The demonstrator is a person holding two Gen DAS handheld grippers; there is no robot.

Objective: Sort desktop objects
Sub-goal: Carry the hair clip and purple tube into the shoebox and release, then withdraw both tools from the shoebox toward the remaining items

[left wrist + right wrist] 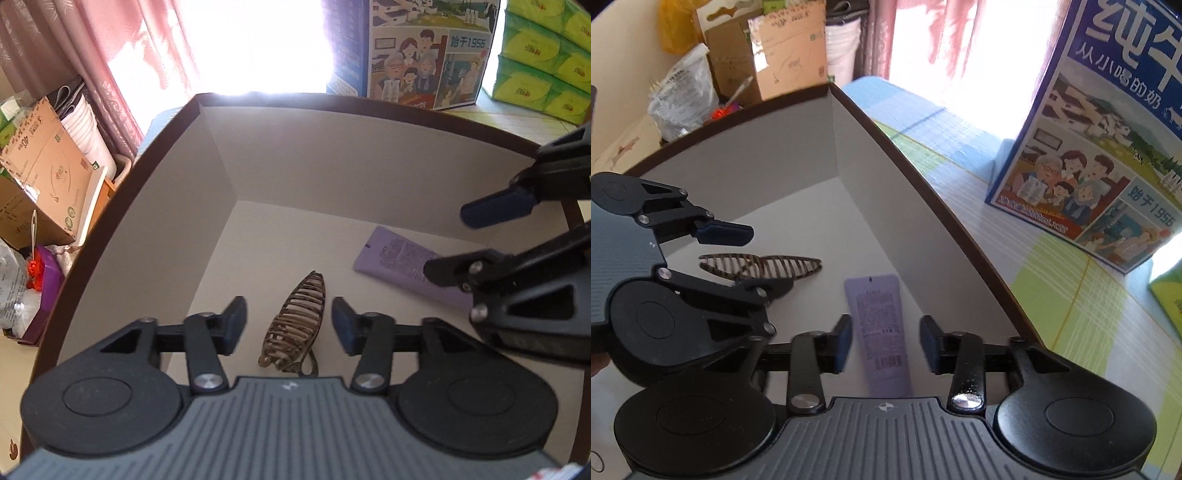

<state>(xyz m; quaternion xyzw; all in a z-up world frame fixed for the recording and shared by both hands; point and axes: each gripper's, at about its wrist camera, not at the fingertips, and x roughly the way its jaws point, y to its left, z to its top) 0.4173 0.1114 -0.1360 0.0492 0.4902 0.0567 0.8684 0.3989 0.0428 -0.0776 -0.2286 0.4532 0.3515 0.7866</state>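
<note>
A brown striped hair clip [300, 310] lies on the grey floor of an open box with a dark brown rim [129, 206]. My left gripper [290, 323] is open, one pad on each side of the clip, neither pressing it. A lilac tube [882, 325] lies flat beside the clip [783, 265] in the same box [886, 206]. My right gripper [886, 343] is open astride the tube, with a gap at the right pad. Each gripper shows in the other's view: the right gripper [461, 240] over the tube [391, 258], the left gripper [750, 258] over the clip.
A blue illustrated milk carton box [1108, 147] stands on a striped mat [997, 240] behind the box, with green tissue packs [543, 55] beside it. Cardboard boxes [40, 166] and bags crowd the far side by pink curtains [129, 55].
</note>
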